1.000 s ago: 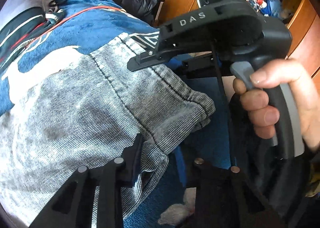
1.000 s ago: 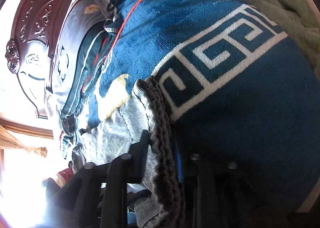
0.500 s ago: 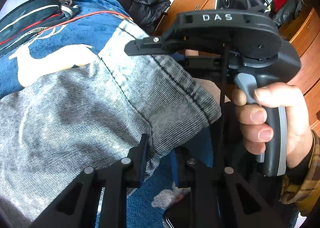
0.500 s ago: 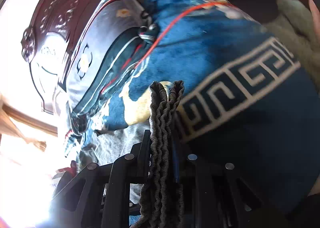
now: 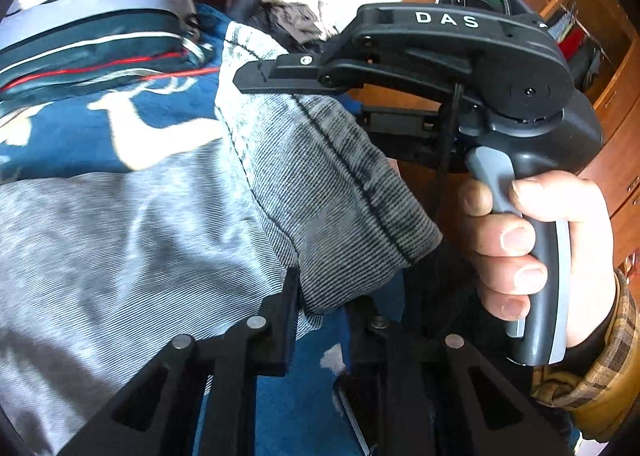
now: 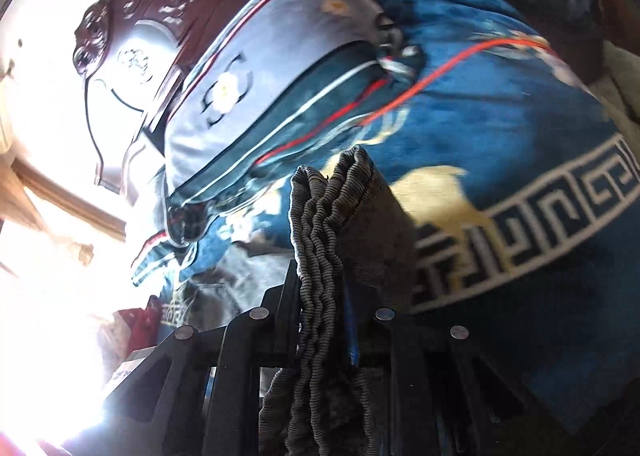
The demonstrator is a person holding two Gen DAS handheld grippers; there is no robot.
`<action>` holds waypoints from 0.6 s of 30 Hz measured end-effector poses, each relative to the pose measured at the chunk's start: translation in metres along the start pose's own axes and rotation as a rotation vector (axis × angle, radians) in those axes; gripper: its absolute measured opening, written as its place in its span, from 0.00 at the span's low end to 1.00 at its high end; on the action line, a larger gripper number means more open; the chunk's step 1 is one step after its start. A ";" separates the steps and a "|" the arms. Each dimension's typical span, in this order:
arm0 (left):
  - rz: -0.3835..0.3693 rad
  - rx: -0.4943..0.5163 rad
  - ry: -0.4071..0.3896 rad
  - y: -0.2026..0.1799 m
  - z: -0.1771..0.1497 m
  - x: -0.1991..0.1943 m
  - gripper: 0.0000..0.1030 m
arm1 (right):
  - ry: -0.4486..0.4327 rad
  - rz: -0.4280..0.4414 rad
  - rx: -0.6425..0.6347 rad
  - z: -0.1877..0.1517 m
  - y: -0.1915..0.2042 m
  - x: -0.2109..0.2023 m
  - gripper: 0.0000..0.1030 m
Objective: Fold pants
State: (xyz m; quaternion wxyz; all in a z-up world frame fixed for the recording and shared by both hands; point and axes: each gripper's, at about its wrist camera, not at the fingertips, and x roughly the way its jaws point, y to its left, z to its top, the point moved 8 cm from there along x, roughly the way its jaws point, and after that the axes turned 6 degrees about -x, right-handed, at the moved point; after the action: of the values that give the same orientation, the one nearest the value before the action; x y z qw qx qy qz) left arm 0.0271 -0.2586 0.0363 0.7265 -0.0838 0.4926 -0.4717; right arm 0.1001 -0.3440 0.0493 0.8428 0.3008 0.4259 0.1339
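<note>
Blue bedspread (image 5: pixel 60 144) below — my left gripper (image 5: pixel 320 308) and right gripper (image 6: pixel 320 296) each pinch the pants' (image 5: pixel 140 236) near edge, legs stretching away ahead.

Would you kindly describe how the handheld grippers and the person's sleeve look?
The right gripper is matte black plastic with white "DAS" lettering, a grey trigger, a thin black cable and a camera showing a green light. The left gripper has black linkages with silver rivets. The sleeve is brown-yellow plaid.
</note>
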 end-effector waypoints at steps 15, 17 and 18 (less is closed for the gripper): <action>0.052 -0.168 -0.092 0.078 -0.034 -0.077 0.18 | 0.160 0.014 -0.148 -0.030 0.104 0.093 0.17; 0.062 -0.202 -0.094 0.092 -0.044 -0.086 0.18 | 0.189 0.009 -0.162 -0.037 0.111 0.112 0.17; 0.068 -0.220 -0.093 0.099 -0.048 -0.089 0.18 | 0.200 0.007 -0.167 -0.039 0.114 0.120 0.17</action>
State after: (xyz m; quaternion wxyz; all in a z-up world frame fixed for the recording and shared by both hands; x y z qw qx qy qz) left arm 0.0422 -0.1206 0.0106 0.7503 -0.1682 0.5100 -0.3855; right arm 0.1445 -0.1816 0.0250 0.8179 0.2161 0.4940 0.2009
